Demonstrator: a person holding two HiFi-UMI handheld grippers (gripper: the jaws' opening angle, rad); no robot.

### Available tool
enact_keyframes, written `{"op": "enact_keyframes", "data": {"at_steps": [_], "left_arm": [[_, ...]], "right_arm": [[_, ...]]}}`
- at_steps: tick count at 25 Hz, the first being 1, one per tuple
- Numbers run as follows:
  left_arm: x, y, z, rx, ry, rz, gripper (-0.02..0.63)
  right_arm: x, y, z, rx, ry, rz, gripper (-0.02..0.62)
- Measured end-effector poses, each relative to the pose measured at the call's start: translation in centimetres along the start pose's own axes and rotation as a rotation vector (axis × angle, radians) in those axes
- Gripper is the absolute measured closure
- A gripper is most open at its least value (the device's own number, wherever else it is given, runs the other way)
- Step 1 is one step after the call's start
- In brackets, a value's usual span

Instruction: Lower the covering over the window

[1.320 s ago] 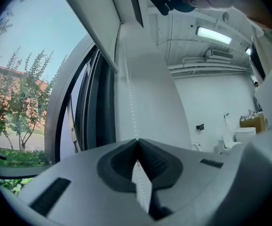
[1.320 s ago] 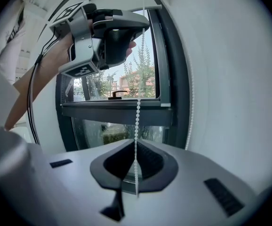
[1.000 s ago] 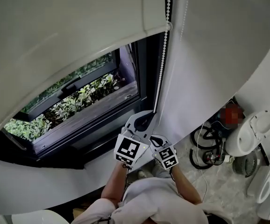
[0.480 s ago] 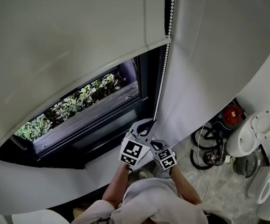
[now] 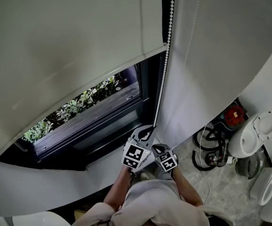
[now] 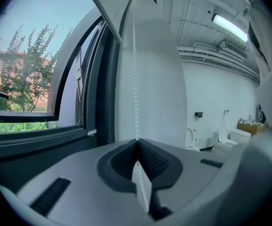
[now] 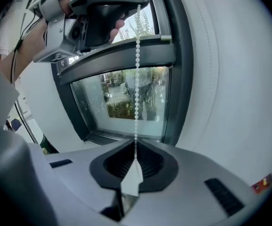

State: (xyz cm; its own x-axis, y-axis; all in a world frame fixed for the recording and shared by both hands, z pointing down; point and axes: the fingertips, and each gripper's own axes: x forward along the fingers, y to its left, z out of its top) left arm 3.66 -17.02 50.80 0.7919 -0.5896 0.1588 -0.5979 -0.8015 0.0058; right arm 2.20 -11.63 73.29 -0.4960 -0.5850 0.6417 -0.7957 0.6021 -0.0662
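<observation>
White plastic bead chain (image 5: 162, 79) hangs straight down the right edge of the window (image 5: 98, 114), and both of my grippers are clamped on it. My left gripper (image 6: 137, 147) has its jaws fully together with the chain pinched at the point where the pads meet; the chain runs straight up from there. My right gripper (image 7: 135, 160) is likewise closed on the chain, which enters its pads from above. It grips the chain below the left gripper, which shows at the top of the right gripper view with my hand (image 7: 68, 4) around it. In the head view both grippers sit close together at the foot of the window frame, nearly touching. Markings: the left marker cube (image 5: 135, 155) and the right marker cube (image 5: 167, 162) carry black-and-white square patterns, not text. A small orange-red label (image 7: 266, 181) on the white surface at the lower right of the right gripper view is too small to read. The roller blind (image 5: 70, 41), a white sheet, covers the upper part of the window, well above the grippers. Its bottom edge ends partway down the glass, and below it green plants (image 5: 75, 107) show outside.
</observation>
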Motion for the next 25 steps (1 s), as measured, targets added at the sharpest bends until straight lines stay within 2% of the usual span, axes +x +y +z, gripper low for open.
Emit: {"op": "enact_keyframes", "data": {"at_steps": [8,12,15,20,25], "left_arm": [[-0.2,-0.5,-2.5,-0.011,0.052,0.004,0.592],[-0.4,-0.7,-3.0,-0.009,0.047,0.012,0.592],[-0.6,-0.9,-2.9,-0.014,0.039,0.013,0.592],[-0.9,-1.0,-3.0,-0.011,0.044,0.019,0.592],[-1.3,-1.4,-2.8,-0.012,0.032,0.017,0.592]], "right_arm": [[0.6,0.3,-2.1,0.004,0.047,0.008,0.580],[-0.5,0.4,-1.6,0.015,0.000,-0.004,0.556],[-2.5,0.3,0.6,0.030,-0.074,-0.022,0.514],[-7.5,-1.4,6.8,0.056,-0.227,-0.090,0.512],[-12.5,-2.4,13.0,0.012,-0.367,-0.133,0.512]]}}
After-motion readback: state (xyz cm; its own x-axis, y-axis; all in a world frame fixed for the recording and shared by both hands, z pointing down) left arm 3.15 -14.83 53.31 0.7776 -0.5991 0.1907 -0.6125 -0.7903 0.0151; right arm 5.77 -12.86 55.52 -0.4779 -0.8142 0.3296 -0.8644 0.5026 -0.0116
